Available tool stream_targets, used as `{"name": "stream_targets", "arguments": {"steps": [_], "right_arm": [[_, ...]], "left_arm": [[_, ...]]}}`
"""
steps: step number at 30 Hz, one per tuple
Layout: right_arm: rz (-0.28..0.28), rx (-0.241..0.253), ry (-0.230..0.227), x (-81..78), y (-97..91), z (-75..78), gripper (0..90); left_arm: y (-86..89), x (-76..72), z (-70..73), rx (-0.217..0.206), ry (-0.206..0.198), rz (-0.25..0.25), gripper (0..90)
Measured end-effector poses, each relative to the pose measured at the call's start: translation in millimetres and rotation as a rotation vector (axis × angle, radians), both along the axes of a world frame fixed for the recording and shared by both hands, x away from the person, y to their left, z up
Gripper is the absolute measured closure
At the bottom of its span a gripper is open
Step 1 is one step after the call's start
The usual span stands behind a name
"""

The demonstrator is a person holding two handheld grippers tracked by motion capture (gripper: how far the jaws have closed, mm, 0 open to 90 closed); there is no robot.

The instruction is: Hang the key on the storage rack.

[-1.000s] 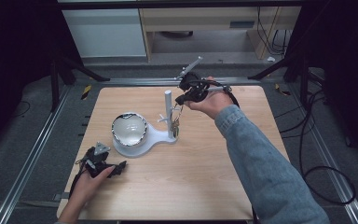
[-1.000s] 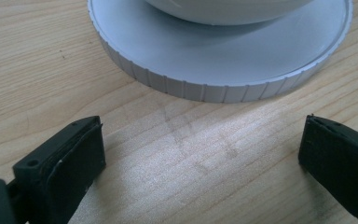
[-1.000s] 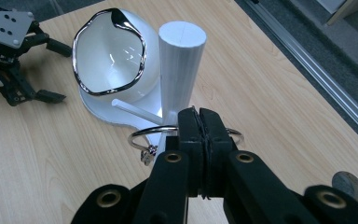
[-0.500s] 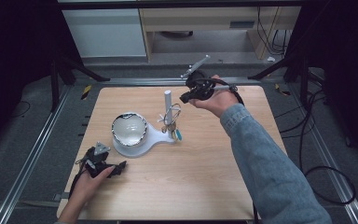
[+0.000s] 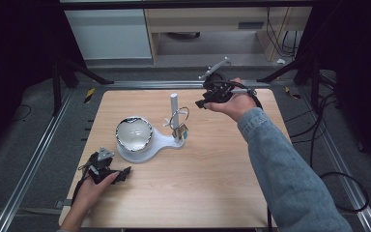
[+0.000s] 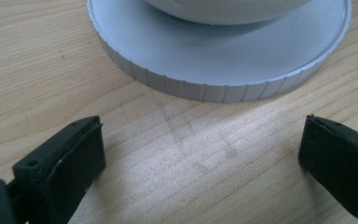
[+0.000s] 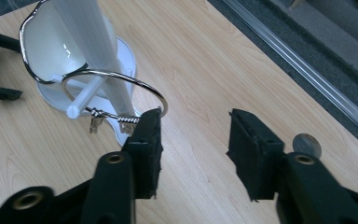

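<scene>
Now key ring [image 7: 116, 81] hung on peg, just beyond rt gripper [image 7: 196, 140] jaws, just opened.

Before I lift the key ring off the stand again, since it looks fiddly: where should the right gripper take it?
Grip the bare upper arc of the metal ring, coming from the open table side right of the white post. The ring hangs on the stand's peg with keys dangling below, so that arc is free. The right gripper stands open.

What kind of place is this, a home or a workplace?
Probably a lab or test workshop: the wooden table sits inside a metal rail frame, loose cables lie on the floor, and the surroundings are dark.
</scene>
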State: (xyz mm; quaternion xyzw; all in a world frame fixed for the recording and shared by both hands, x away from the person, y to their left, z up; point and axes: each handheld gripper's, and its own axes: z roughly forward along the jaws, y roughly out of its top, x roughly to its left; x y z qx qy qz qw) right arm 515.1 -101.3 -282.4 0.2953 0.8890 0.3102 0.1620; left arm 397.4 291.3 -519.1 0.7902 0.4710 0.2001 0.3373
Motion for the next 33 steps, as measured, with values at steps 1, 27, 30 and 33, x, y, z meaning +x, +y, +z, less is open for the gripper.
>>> {"name": "stream_targets", "arguments": {"steps": [1, 27, 30, 33], "right_arm": [[-0.013, -0.003, 0.009, 0.9, -2.3, -0.2, 48.9], [-0.125, -0.030, 0.014, 4.1, -42.9, -18.5, 6.8], [-0.111, -0.052, 0.036, 3.4, -47.1, -20.6, 12.8], [-0.134, -0.089, 0.040, 0.8, -53.4, -23.9, 13.0]], "left_arm": [[0.0, 0.0, 0.0, 0.000, 0.000, -0.001, 0.0], [-0.1, -0.3, 0.1, 0.002, 0.001, 0.003, 0.0], [-0.2, -0.3, -0.1, -0.001, 0.000, 0.003, 0.0], [-0.4, -0.3, -0.2, -0.004, -0.001, 0.005, 0.0]]}}
